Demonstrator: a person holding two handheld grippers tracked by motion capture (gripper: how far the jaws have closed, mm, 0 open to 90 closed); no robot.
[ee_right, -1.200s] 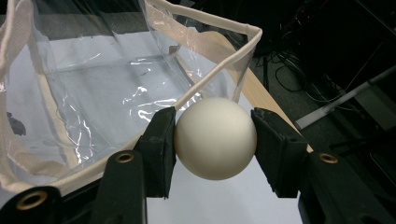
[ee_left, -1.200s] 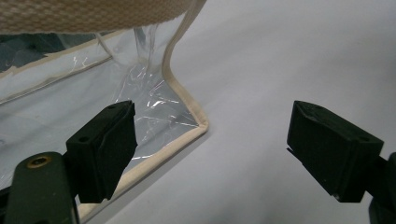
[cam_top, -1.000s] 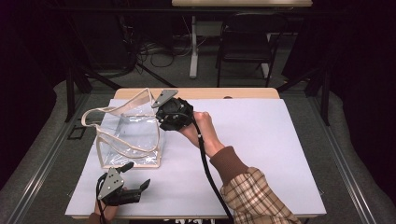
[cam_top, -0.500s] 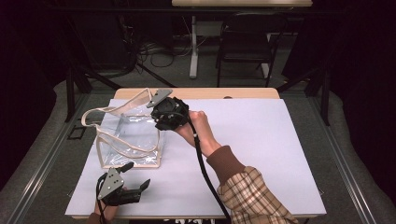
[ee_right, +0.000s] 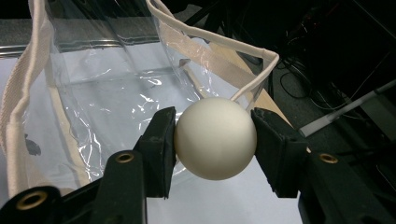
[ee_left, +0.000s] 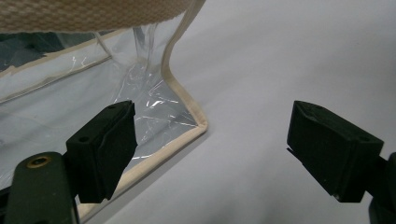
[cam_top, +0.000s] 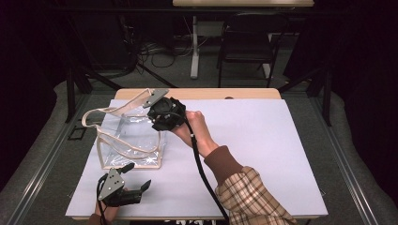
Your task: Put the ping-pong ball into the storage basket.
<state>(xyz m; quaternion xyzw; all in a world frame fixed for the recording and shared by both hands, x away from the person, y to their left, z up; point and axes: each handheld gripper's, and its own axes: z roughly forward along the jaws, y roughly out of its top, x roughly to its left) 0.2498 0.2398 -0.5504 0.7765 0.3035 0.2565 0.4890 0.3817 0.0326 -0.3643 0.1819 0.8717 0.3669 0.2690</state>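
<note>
Since the frame a second earlier the right gripper [cam_top: 165, 114] had edged a little toward the left of the high view, further over the rim of the clear bag [cam_top: 129, 140], while the left gripper [cam_top: 123, 190] had kept its spot near the lower left of the frame. In the right gripper view the two black jaws were clamped on a white ball [ee_right: 215, 137], one pad pressed to each side of it, and the ball sat just below the middle of that picture with the bag's open mouth behind it. The bag was transparent plastic edged in cream webbing, with two cream handles [ee_right: 219, 46] arching across the upper part of the same view. Seen from above, the bag stood left of centre on the pale sheet covering the table [cam_top: 263, 154], its handles reaching toward the upper left, and the right gripper hung over its upper right corner, so the ball was above the bag's rim rather than down inside it. The person's right hand [cam_top: 197, 131] came in from the lower right on a plaid sleeve [cam_top: 248, 197]. The left gripper's jaws stood wide apart with nothing between them; in the left gripper view the bag's lower corner [ee_left: 198, 123] lay beyond the left-hand jaw, apart from it, on the bare sheet.
</note>
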